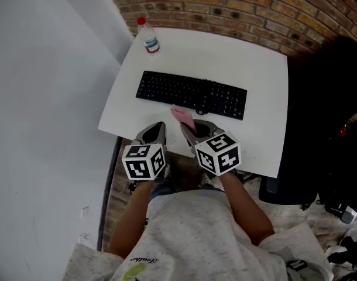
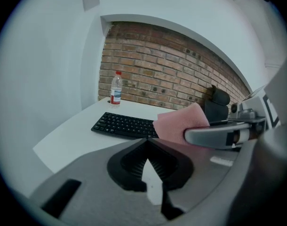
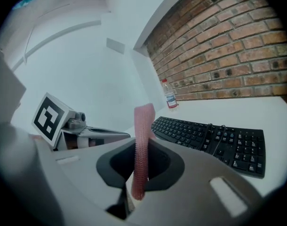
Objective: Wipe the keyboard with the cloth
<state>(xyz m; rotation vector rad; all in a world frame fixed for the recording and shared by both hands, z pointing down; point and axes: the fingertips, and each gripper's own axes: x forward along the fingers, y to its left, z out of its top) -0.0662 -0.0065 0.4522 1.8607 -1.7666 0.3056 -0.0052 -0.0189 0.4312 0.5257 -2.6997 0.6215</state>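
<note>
A black keyboard [image 1: 191,93] lies across the middle of the white table [image 1: 260,75]. My right gripper [image 1: 194,129] hovers just in front of the keyboard's near edge, shut on a pink cloth [image 1: 183,116]. In the right gripper view the cloth [image 3: 143,126] stands upright, pinched between the jaws of the right gripper [image 3: 142,147], with the keyboard [image 3: 214,138] beyond on the right. My left gripper [image 1: 157,129] sits beside it at the table's front edge; in its own view the left gripper [image 2: 146,142] has its jaws meeting with nothing between them. The cloth [image 2: 179,124] shows there at the right.
A clear water bottle with a red cap [image 1: 148,38] stands at the table's far left corner. A brick wall [image 1: 254,4] runs behind the table. A dark office chair [image 1: 322,122] stands off the right side. A white wall [image 1: 44,98] is on the left.
</note>
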